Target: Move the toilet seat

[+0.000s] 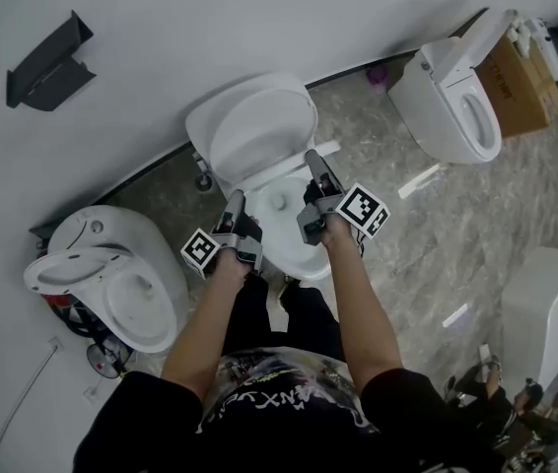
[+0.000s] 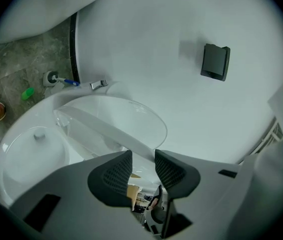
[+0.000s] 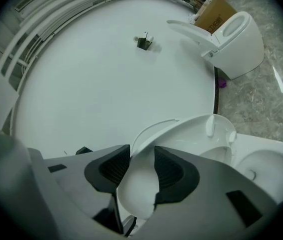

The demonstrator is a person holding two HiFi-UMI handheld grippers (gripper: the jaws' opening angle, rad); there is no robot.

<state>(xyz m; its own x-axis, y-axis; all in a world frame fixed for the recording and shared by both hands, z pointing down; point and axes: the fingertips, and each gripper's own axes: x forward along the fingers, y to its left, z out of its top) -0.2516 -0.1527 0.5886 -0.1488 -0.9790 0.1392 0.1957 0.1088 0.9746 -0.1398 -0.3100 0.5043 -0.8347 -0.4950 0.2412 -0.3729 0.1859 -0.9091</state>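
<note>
A white toilet stands against the wall in the middle of the head view, its bowl (image 1: 294, 230) open below me. Its seat (image 1: 259, 126) is tilted up toward the wall. My left gripper (image 1: 233, 200) is shut on the seat's near left edge. My right gripper (image 1: 312, 158) is shut on its right edge. In the left gripper view the seat's white rim (image 2: 106, 126) runs in between the dark ribbed pads (image 2: 115, 176). The right gripper view shows the seat's underside (image 3: 181, 139) with its bumpers, its edge pinched between the pads (image 3: 170, 170).
A second toilet (image 1: 121, 284) stands close on the left, a third (image 1: 456, 106) at the upper right beside a cardboard box (image 1: 511, 87). A dark holder (image 1: 47, 62) hangs on the wall. A white cabinet (image 1: 545, 313) is at the right. The floor is grey marble.
</note>
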